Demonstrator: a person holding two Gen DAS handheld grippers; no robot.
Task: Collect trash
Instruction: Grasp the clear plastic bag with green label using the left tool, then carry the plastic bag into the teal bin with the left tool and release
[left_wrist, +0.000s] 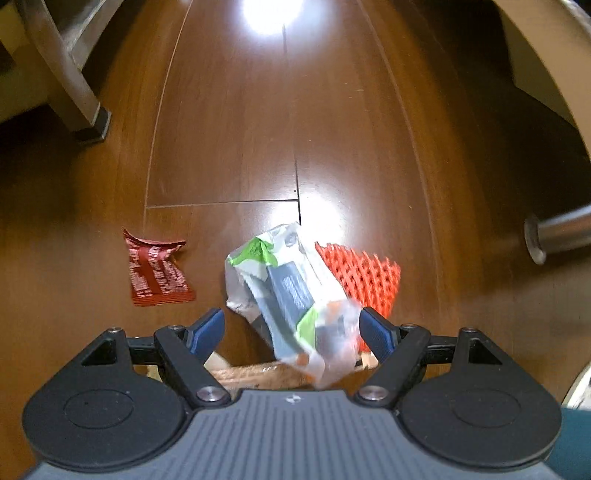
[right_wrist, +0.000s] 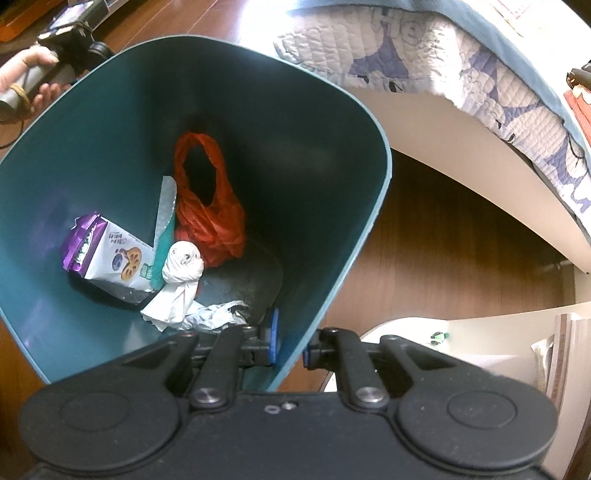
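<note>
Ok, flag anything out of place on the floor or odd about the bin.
Three bits of litter lie on the wood floor: a red wrapper, a crumpled green-and-white wrapper between the open left gripper's fingers, and orange mesh behind it. The bin is tilted, its rim clamped by the right gripper.

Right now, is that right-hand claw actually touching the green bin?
Touching. The right wrist view shows the right gripper shut on the teal bin, one blue finger pad inside its wall, one outside.
</note>
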